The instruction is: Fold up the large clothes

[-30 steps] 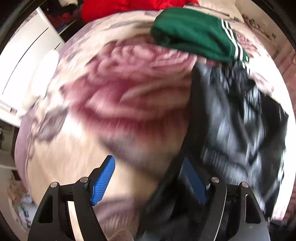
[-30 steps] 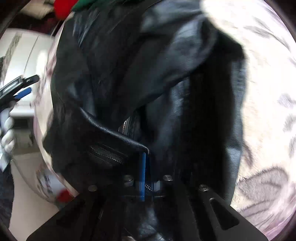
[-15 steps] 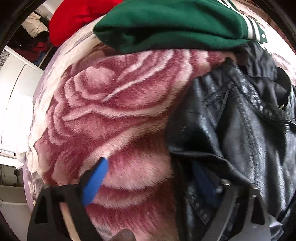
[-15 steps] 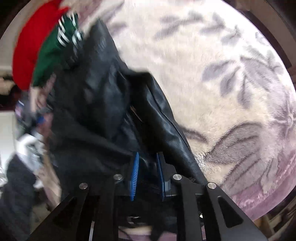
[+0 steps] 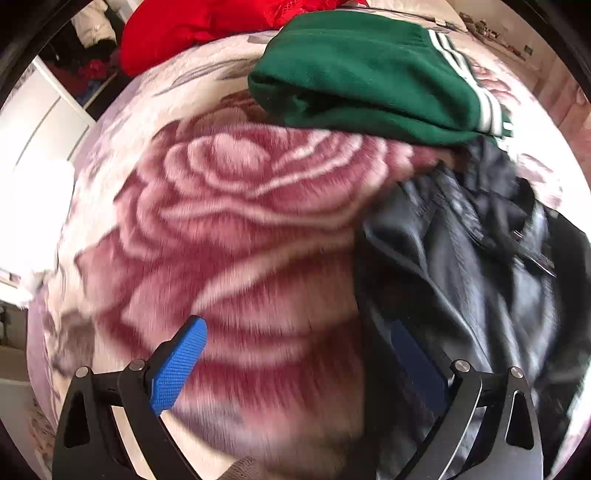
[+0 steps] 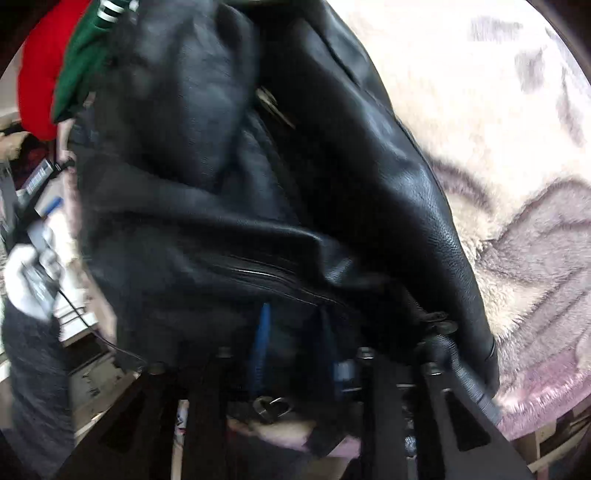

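A black leather jacket point(image 5: 480, 280) lies crumpled on a rose-patterned blanket point(image 5: 240, 229) at the right of the left wrist view. My left gripper point(image 5: 295, 354) is open wide; its left blue pad is bare over the blanket and its right pad is partly under the jacket's edge. In the right wrist view the jacket point(image 6: 240, 184) fills the frame. My right gripper point(image 6: 295, 347) has its blue pads a small gap apart with jacket leather draped over and between them; the view is blurred.
A folded green garment with white stripes point(image 5: 369, 74) and a red garment point(image 5: 207, 29) lie at the far side of the blanket. A white cabinet point(image 5: 33, 147) stands at the left. Pale leaf-patterned blanket point(image 6: 498, 147) lies right of the jacket.
My left gripper has pulled back from the jacket and blanket. My right gripper has moved in closer on the jacket, whose leather now covers its pads.
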The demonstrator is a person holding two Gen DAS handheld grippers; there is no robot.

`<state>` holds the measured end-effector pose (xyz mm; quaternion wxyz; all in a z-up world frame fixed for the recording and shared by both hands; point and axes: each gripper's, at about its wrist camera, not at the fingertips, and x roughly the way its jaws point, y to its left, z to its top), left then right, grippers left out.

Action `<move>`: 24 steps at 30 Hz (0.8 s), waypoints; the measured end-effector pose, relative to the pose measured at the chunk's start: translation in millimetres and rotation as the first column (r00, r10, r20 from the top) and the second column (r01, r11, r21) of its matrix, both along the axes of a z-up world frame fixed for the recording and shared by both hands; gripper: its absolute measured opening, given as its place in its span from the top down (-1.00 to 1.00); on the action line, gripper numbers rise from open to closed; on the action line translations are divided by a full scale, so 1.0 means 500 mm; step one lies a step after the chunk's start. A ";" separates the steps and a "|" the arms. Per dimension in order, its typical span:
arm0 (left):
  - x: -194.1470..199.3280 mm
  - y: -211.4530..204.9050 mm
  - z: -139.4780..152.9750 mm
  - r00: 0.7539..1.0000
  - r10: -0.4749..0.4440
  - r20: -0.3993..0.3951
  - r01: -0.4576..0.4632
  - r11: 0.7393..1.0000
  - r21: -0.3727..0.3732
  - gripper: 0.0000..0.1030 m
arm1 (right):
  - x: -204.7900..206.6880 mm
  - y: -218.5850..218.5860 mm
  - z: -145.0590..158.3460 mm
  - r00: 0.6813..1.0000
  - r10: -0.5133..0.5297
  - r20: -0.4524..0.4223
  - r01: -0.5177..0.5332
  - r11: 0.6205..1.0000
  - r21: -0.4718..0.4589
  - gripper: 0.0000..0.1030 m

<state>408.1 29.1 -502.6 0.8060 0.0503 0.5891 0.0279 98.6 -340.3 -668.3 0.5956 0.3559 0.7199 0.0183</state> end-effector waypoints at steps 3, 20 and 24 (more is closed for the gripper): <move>-0.053 -0.045 0.014 0.998 -0.055 0.006 0.055 0.998 0.026 -1.00 | -0.003 -0.018 0.060 0.998 -0.005 0.067 0.007 1.000 -0.029 0.09; 0.001 0.052 -0.083 0.989 0.135 -0.056 -0.121 0.970 0.210 -1.00 | 0.011 0.064 0.084 0.991 0.120 0.056 -0.117 0.992 -0.053 0.09; -0.063 0.043 -0.014 0.991 0.132 -0.007 -0.130 0.980 0.149 -1.00 | -0.025 0.016 0.056 0.995 0.097 -0.004 -0.097 0.991 -0.088 0.09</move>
